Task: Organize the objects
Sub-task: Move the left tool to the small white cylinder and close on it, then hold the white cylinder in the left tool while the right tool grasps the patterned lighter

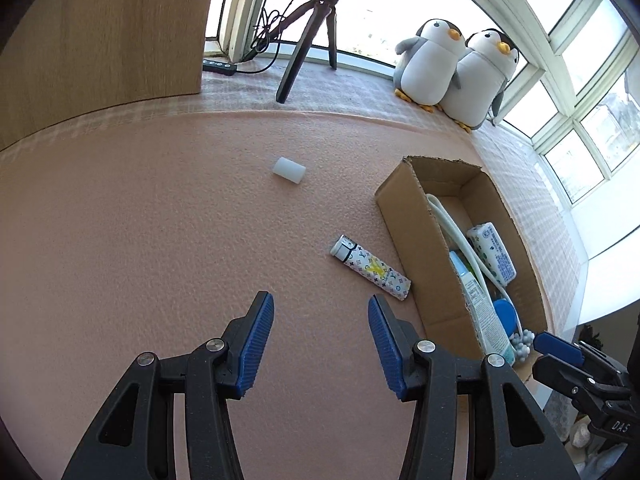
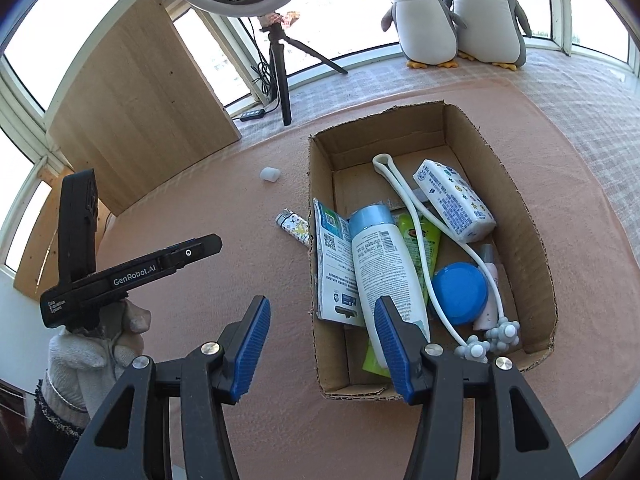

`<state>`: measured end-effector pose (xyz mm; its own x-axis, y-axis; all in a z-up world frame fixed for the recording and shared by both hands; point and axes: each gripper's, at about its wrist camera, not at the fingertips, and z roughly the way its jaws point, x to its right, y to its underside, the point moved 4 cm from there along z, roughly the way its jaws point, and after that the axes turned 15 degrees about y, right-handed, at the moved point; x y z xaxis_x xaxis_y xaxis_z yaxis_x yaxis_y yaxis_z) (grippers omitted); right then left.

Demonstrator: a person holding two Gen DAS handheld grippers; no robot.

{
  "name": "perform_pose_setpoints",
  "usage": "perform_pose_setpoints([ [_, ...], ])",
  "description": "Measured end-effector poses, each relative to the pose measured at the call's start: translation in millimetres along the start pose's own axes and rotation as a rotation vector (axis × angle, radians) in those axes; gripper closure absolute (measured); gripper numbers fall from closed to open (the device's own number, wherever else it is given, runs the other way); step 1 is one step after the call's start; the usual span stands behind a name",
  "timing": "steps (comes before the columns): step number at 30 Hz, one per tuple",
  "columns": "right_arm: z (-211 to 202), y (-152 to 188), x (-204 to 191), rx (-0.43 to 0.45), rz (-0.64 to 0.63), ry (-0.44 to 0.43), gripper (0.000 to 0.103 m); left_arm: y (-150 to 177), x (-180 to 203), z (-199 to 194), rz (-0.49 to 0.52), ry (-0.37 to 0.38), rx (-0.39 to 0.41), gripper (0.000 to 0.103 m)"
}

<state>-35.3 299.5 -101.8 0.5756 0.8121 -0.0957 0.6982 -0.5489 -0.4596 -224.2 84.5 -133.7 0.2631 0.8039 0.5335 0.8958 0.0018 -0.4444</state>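
Here the left gripper (image 1: 321,344) hangs wide and empty over the pink tabletop (image 1: 140,240); the right gripper (image 2: 322,348), equally wide, holds nothing at the cardboard box (image 2: 532,240). Just ahead, right of the left gripper, lies the patterned lighter (image 1: 370,267) beside the box wall; farther off, the white cap (image 1: 289,170). Risk: the cap may roll when pinched.

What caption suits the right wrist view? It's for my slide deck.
Open right gripper above a cardboard box of toiletries; lighter and white cap outside.
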Motion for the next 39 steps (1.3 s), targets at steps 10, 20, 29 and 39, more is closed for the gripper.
perform_pose_setpoints([
  [10, -5, 15, -9, -0.026, -0.001, -0.016, 0.053, -66, -30, 35, -0.016, -0.087, 0.043, 0.051],
  [20, -1, 30, 15, -0.067, 0.055, 0.005, 0.053, -94, -38, 94, 0.098, -0.159, -0.023, 0.048],
  [29, 3, 32, 26, -0.093, 0.099, 0.0, 0.053, -97, -41, 119, 0.144, -0.21, -0.034, 0.045],
  [39, 6, 24, 21, -0.094, 0.087, -0.005, 0.053, -94, -39, 114, 0.206, -0.226, -0.037, 0.075],
])
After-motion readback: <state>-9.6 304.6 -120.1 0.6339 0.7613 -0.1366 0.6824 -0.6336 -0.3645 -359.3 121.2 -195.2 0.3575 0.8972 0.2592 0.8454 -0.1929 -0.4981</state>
